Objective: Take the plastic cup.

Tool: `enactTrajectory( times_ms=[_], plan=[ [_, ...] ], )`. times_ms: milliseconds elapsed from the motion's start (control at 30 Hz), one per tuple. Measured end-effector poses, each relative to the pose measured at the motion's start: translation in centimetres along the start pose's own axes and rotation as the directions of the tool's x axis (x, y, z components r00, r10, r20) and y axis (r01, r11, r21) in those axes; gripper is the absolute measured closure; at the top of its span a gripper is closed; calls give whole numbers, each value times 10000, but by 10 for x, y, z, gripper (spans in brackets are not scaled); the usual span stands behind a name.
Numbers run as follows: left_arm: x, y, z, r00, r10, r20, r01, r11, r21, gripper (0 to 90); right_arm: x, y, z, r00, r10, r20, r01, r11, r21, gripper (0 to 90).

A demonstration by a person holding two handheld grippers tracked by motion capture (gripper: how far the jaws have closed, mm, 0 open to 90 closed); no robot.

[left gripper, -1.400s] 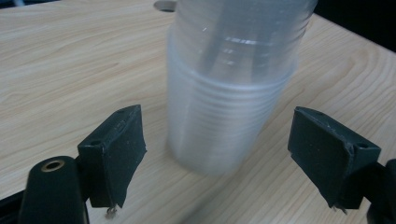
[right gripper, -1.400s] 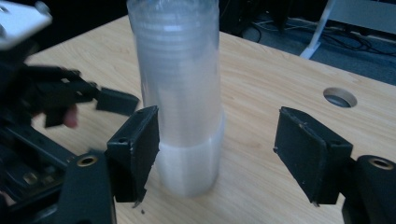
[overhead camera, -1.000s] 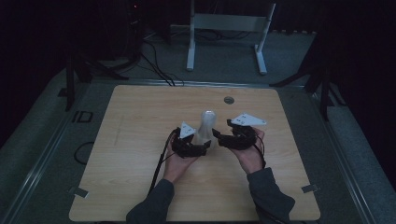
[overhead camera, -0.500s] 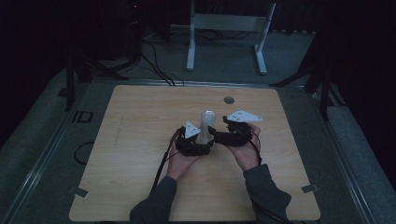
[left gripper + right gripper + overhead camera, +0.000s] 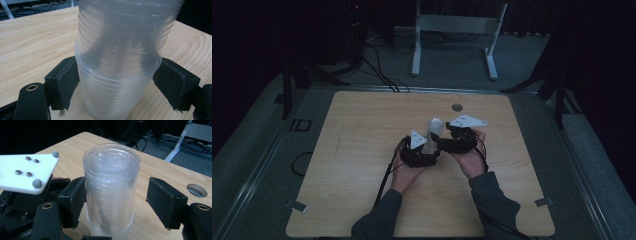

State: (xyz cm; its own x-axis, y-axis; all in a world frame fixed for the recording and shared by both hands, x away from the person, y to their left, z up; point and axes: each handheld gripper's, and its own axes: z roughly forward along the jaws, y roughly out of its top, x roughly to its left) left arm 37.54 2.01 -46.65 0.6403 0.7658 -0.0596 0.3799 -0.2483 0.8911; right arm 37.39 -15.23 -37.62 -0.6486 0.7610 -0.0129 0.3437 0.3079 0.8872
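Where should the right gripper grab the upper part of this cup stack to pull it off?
Probably on the upper cups, above the lower rim, coming in level from the side. The stack of clear plastic cups stands upside down, its walls straight and ribbed. The left gripper clamps the bottom cup; the right gripper already straddles it, jaws apart.

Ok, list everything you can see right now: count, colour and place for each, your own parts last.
cup stack: one stack of nested cups, count unclear, clear plastic, upside down at the table's middle between both grippers
table: one, light wood, under the stack
hole: one, round, in the table's far edge
stand: one, white metal, on the floor beyond the table
cables: several, black, on the floor at the far left
left gripper: one, black, jaws against the stack's lower cups on both sides
right gripper: one, black, jaws either side of the upper stack, its right jaw apart from it
hands: two, under the grippers
sleeves: two, dark, at the near edge
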Motion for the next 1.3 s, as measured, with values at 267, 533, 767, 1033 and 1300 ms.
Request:
enactTrajectory(
  times_ms=[267,533,767,1033,1300],
  plan=[
    [-1,-1,0,10000,52,-63,-52,10000,-83,211,3,9,6,10000,46,-63,-47,9999,-162,339],
    [-1,-1,0,9998,135,-127,-137,9998,-131,211,3,13,15,10000,17,-71,-17,10000,0,362],
    [-2,-1,0,9997,177,-170,-181,9995,-245,213,4,15,16,10000,-13,-62,13,10000,57,389],
    [-3,-2,-1,9993,304,-232,-310,9992,-265,223,5,18,14,10000,-13,-12,13,10000,-36,387],
    [-3,0,-1,9997,142,-212,-151,9989,-442,185,3,17,14,9993,331,-195,-331,9995,-5,389]
  ],
)
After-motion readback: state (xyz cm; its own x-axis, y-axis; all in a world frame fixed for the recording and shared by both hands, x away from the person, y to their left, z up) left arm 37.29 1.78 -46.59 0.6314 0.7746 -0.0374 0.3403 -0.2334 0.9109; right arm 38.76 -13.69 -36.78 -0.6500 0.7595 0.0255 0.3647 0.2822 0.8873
